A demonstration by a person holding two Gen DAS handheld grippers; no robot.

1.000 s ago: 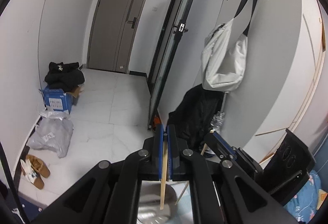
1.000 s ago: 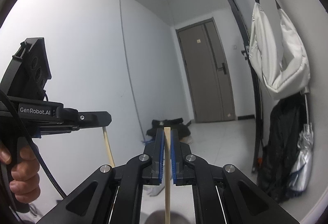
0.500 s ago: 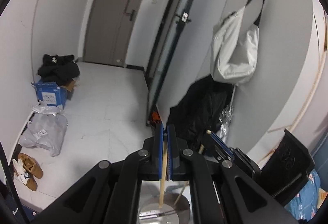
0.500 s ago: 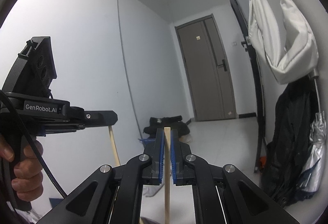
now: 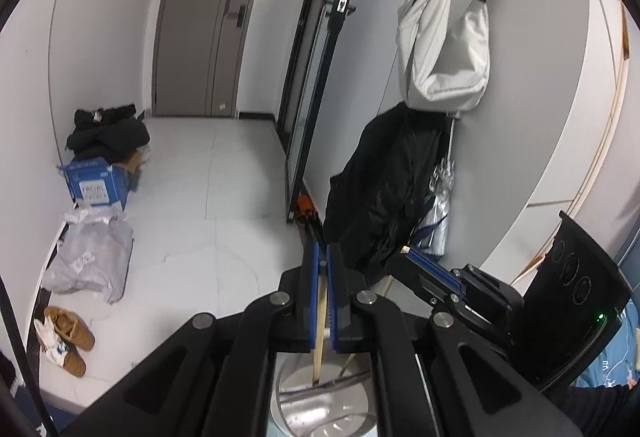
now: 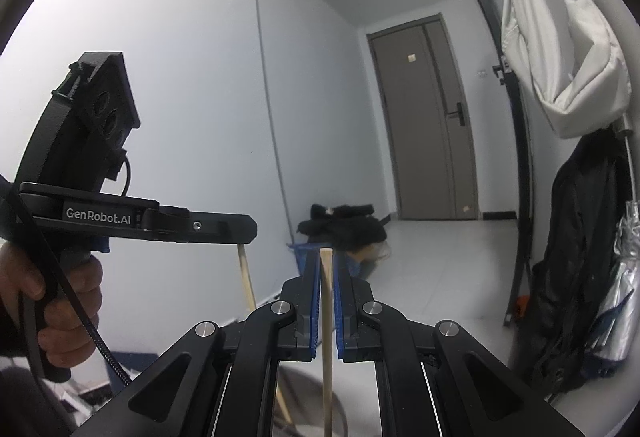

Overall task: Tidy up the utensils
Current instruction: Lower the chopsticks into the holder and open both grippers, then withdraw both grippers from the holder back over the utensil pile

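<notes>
Two chopsticks, one clamped upright between each gripper's blue pads: left gripper [image 5: 323, 261] grasping chopstick [image 5: 319, 333], right gripper [image 6: 327, 269] grasping its chopstick [image 6: 327, 317], tips over steel cup [image 5: 320, 397].

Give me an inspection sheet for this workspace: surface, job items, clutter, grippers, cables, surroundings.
Surface: white tiled floor; no table seen.
Job's things: one wooden chopstick in the left gripper, another chopstick in the right, both upright over a round metal container.
Clutter: blue box, plastic bag, shoes.
Grippers: left gripper and right gripper each shut on a chopstick.
Cables: black cable along the left handle.
Surroundings: grey door, white bag, black jacket.
</notes>
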